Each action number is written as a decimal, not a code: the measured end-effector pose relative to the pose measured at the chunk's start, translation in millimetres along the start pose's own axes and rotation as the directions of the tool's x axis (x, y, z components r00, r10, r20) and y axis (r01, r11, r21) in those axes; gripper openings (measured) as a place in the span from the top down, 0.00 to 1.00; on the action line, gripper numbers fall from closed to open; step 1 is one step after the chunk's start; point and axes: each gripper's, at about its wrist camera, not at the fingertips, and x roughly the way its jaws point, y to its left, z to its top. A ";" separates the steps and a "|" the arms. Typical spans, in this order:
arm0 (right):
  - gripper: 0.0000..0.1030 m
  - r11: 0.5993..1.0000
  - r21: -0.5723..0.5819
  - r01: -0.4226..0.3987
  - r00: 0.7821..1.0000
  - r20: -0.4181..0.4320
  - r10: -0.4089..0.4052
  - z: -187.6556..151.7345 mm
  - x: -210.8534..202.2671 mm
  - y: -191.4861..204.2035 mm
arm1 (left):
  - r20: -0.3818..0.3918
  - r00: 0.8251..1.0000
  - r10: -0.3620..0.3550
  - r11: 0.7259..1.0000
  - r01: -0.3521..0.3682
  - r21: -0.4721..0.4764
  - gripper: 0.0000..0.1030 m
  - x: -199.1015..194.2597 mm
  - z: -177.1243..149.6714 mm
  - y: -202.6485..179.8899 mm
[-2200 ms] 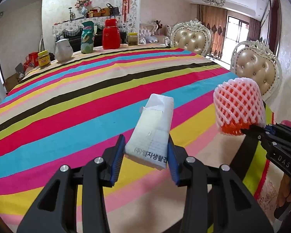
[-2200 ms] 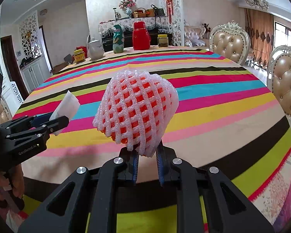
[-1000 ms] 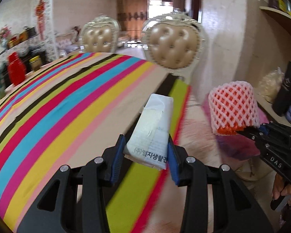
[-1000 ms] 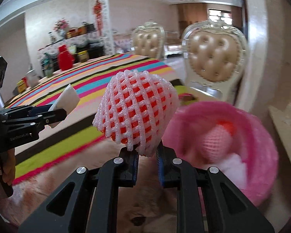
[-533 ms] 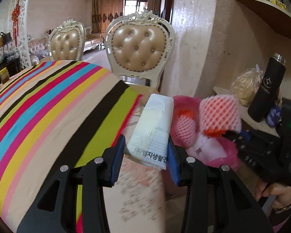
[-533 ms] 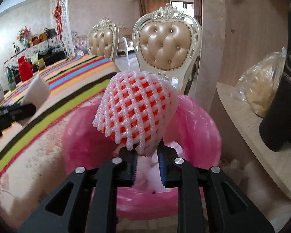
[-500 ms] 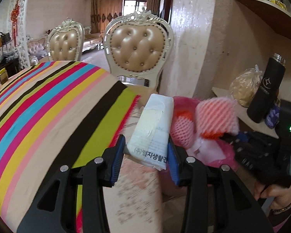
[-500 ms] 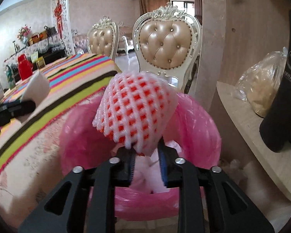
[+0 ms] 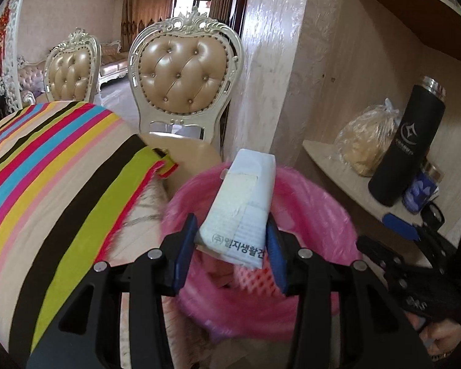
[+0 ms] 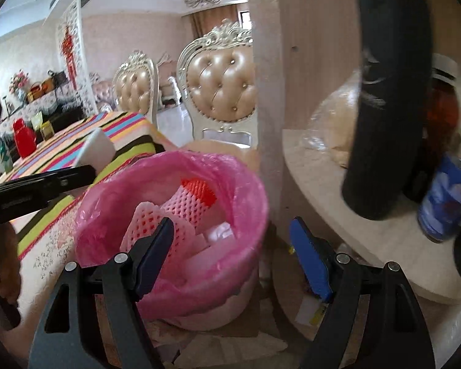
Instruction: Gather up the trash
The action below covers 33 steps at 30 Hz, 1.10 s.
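White paper packet (image 9: 241,206): clamped between the blue pads of the left tongs (image 9: 230,246), held above the pink-lined bin (image 10: 249,184). Bin contents: two pink foam fruit nets (image 10: 181,212) and white scraps. Right tongs (image 10: 230,240): spread apart, holding nothing, just over the bin's near rim. Striped table (image 9: 46,166) lies beside the bin; black flask (image 9: 405,147) stands on the shelf.

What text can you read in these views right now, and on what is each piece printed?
"(주)일지생활건": black print on the white paper packet held in the left gripper; the line runs on under the finger.
Black flask: white emblem with a line of small lettering, too small to read.
Right gripper, seen from the left wrist: body lettering too blurred to read.
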 end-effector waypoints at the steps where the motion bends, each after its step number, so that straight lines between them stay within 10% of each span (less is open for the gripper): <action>1: 0.28 1.000 0.007 0.001 1.000 0.006 -0.001 -0.6 -3.6 -1.5 | 0.012 1.000 -0.002 1.000 0.002 -0.005 0.46 4.2 3.0 -1.8; 4: 0.28 1.000 0.026 -0.002 1.000 0.023 0.001 -0.8 -9.8 -1.7 | 0.052 0.999 -0.006 0.999 0.008 -0.038 0.19 8.5 10.8 0.2; 11: 0.28 1.000 -0.006 -0.018 0.999 0.037 0.018 -1.3 -20.0 14.1 | 0.053 0.998 0.038 0.999 -0.038 -0.004 0.05 -5.3 11.3 14.8; 33: 0.18 0.997 -0.083 0.000 0.991 0.130 0.011 -2.7 -107.6 85.3 | 0.242 0.956 0.166 0.984 -0.178 0.029 0.05 -176.6 -52.9 46.0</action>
